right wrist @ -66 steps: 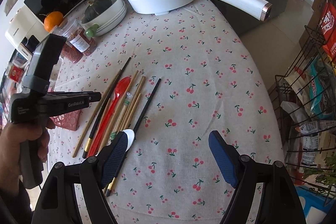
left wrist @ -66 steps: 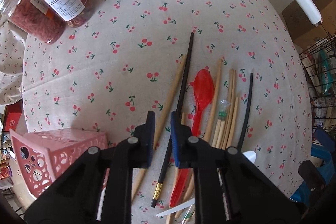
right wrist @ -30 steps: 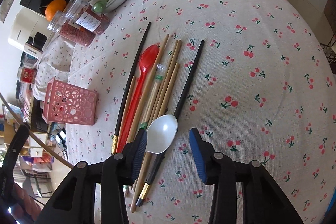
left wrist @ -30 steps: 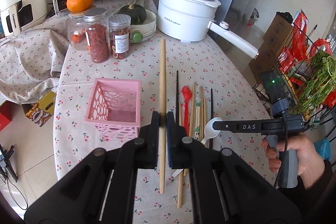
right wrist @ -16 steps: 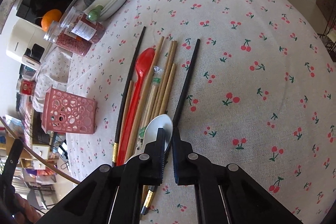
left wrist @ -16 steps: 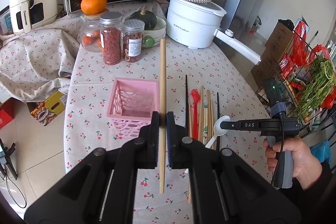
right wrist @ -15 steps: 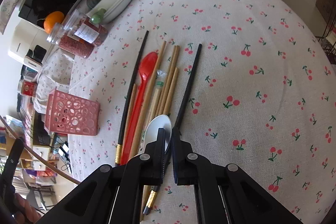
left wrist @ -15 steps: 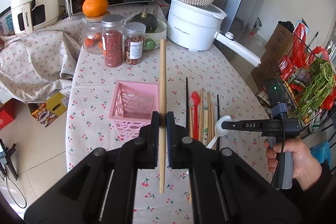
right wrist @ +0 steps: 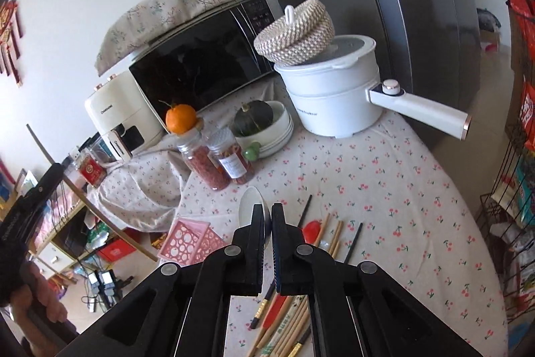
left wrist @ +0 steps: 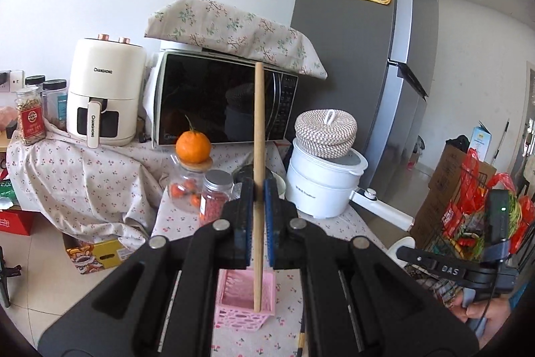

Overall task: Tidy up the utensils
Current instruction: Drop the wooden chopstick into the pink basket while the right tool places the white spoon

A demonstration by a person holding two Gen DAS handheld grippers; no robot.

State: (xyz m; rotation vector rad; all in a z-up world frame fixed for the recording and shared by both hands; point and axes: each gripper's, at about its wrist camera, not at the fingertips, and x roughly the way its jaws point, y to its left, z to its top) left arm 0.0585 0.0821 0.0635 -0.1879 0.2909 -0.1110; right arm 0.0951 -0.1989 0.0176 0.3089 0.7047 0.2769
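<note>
Left wrist: tool [left wrist: 257, 189] grips chopstick [left wrist: 257, 136] above basket [left wrist: 245, 300].

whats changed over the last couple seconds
The left gripper closed on a wooden chopstick, lifted it and tipped it upright over the pink basket. The right gripper shut on the white spoon and raised it. Other utensils stayed on the tablecloth.

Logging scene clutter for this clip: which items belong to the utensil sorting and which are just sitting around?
Job items: wooden chopstick in left gripper; white spoon in right gripper; pink basket; red spoon; remaining chopsticks on the table.

Bystanders: white pot, woven lid, jars, orange, microwave, air fryer.
</note>
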